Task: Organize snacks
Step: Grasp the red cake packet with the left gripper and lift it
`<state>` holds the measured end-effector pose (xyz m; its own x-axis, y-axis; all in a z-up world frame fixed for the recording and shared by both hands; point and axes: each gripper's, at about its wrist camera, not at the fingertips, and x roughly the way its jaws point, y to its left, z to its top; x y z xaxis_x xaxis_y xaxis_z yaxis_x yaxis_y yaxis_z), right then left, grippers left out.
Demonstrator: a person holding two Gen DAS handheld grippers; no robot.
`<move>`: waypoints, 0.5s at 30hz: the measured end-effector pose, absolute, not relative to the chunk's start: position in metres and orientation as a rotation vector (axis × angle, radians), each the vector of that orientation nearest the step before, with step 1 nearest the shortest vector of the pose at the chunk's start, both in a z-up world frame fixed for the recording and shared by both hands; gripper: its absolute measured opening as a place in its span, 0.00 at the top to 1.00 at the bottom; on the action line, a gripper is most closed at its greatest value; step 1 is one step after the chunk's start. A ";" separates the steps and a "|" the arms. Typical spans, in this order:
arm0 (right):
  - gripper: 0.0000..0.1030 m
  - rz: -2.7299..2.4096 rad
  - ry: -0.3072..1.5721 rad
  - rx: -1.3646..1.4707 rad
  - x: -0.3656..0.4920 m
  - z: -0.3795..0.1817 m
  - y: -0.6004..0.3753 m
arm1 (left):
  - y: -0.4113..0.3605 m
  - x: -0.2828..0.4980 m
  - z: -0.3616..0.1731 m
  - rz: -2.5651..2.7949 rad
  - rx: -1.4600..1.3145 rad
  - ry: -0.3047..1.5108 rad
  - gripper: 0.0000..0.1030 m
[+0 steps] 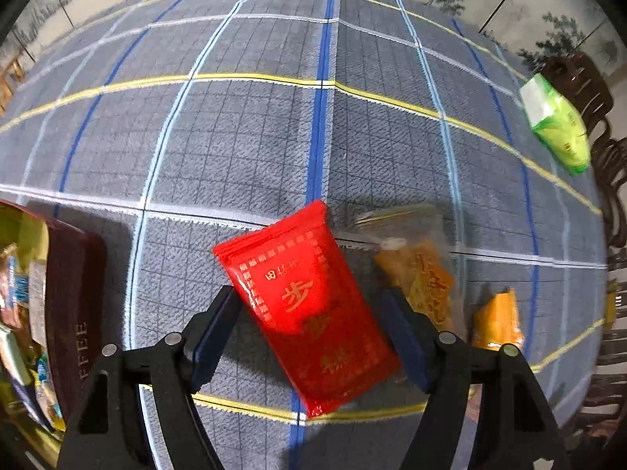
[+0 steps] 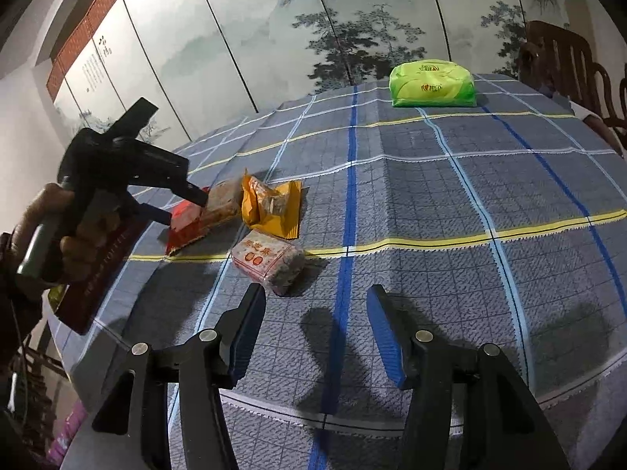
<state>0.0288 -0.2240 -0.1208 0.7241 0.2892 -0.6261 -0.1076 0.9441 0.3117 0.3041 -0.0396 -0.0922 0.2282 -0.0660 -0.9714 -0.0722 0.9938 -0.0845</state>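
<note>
A red snack packet (image 1: pixel 313 309) lies on the checked tablecloth (image 1: pixel 250 149) between the open fingers of my left gripper (image 1: pixel 313 313), which hovers just over it. A clear packet of orange snack (image 1: pixel 423 274) and a small orange packet (image 1: pixel 497 319) lie to its right. In the right wrist view the left gripper (image 2: pixel 184 203) is over the red packet (image 2: pixel 186 225), beside a brown packet (image 2: pixel 223 203), a yellow-orange packet (image 2: pixel 270 207) and a clear pink-printed packet (image 2: pixel 270 262). My right gripper (image 2: pixel 315 321) is open and empty above the cloth.
A dark red box (image 1: pixel 74 305) holding several snacks stands at the left table edge; it also shows in the right wrist view (image 2: pixel 102 274). A green tissue pack (image 2: pixel 431 84) lies at the far side (image 1: pixel 556 125). Wooden chairs (image 2: pixel 568 62) stand at the right. A painted screen is behind.
</note>
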 end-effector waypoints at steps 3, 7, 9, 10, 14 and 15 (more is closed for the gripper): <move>0.45 0.230 0.732 0.289 0.030 -0.121 -0.228 | -0.050 0.300 -0.094 0.047 -0.047 1.315 0.40; 0.43 0.233 0.728 0.333 0.030 -0.122 -0.235 | -0.047 0.276 -0.092 0.027 -0.071 1.285 0.62; 0.41 0.232 0.729 0.343 0.030 -0.123 -0.237 | -0.046 0.256 -0.092 -0.010 -0.050 1.254 0.62; 0.40 0.233 0.731 0.344 0.030 -0.123 -0.237 | -0.045 0.244 -0.093 -0.040 -0.049 1.238 0.62; 0.40 0.244 0.758 0.303 0.032 -0.122 -0.231 | -0.039 0.210 -0.090 -0.116 -0.052 1.211 0.62; 0.40 0.256 0.771 0.283 0.032 -0.121 -0.227 | -0.037 0.204 -0.087 -0.139 -0.061 1.203 0.62</move>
